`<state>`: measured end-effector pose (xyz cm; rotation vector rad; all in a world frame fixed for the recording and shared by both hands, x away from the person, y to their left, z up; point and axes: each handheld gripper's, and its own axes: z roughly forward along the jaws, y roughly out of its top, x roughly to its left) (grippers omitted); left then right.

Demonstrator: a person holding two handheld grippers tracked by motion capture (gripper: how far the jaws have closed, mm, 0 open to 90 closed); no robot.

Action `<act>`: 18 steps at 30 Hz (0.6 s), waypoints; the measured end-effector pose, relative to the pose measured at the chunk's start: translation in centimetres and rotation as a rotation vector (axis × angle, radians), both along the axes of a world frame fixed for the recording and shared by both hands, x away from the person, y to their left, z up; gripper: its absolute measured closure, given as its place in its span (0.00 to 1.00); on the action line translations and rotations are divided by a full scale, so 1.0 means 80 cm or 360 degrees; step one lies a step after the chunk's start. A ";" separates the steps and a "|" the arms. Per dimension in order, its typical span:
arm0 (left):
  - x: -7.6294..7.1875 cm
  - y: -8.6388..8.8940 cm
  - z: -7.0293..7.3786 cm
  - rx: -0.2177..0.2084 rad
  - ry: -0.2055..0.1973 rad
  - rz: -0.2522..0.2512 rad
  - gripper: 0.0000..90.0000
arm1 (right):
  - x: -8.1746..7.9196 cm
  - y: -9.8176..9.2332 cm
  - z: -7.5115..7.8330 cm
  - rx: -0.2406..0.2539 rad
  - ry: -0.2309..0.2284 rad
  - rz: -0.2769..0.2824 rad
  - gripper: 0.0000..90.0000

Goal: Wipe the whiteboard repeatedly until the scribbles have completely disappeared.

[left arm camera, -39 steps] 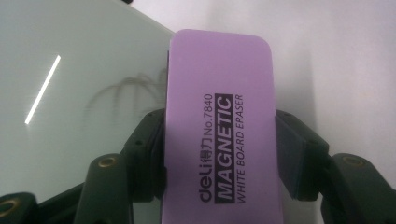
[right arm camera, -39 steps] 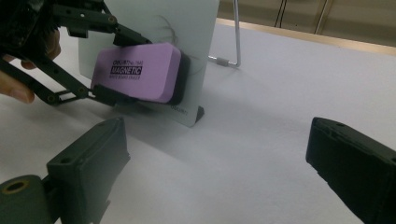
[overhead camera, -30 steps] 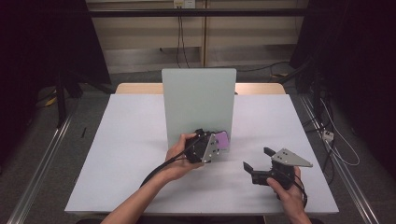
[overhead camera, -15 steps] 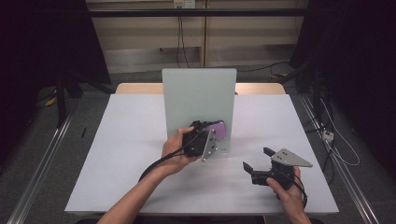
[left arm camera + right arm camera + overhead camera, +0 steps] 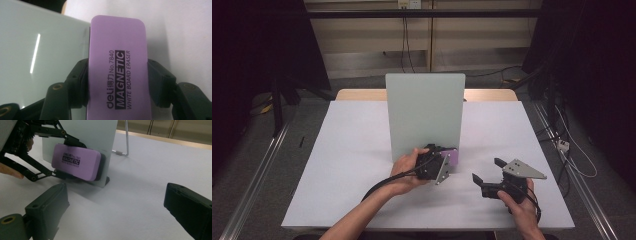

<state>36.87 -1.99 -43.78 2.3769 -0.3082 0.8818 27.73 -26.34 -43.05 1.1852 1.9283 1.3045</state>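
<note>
Eraser (image 5: 117, 72), purple, sits clamped in the left tongs (image 5: 444, 162) at frame centre, against the board's (image 5: 424, 115) lower right corner. Right tongs (image 5: 487, 172), released, rest low on the worktop (image 5: 352, 150) at lower right.

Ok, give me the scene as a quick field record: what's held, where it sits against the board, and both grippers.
held item: purple rectangular magnetic whiteboard eraser
held by: left gripper, jaws clamped on its long sides
eraser position: at lower right corner of upright pale green whiteboard, felt side facing it
right gripper: open, holding nothing, low over white table
board support: wire stand behind
</note>
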 end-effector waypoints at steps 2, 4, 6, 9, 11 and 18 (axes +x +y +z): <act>0.000 -0.003 -0.001 0.0026 0.0013 -0.0014 0.45 | 0.000 0.000 0.000 0.0002 0.0000 0.0001 0.06; -0.001 -0.007 -0.004 0.0040 0.0034 -0.0028 0.45 | 0.000 0.000 0.000 0.0002 -0.0002 0.0001 0.06; -0.002 -0.009 -0.007 0.0058 0.0051 -0.0044 0.45 | 0.000 -0.001 0.000 0.0004 -0.0001 0.0001 0.06; -0.002 -0.011 -0.006 0.0075 0.0053 -0.0041 0.45 | 0.000 -0.001 0.000 0.0004 -0.0002 0.0000 0.06; 0.001 -0.011 -0.001 0.0035 0.0065 -0.0023 0.45 | 0.000 -0.001 0.000 0.0004 -0.0003 -0.0003 0.06; 0.016 -0.004 0.044 -0.0152 0.0037 0.0117 0.45 | 0.000 -0.001 0.000 0.0008 -0.0003 0.0002 0.06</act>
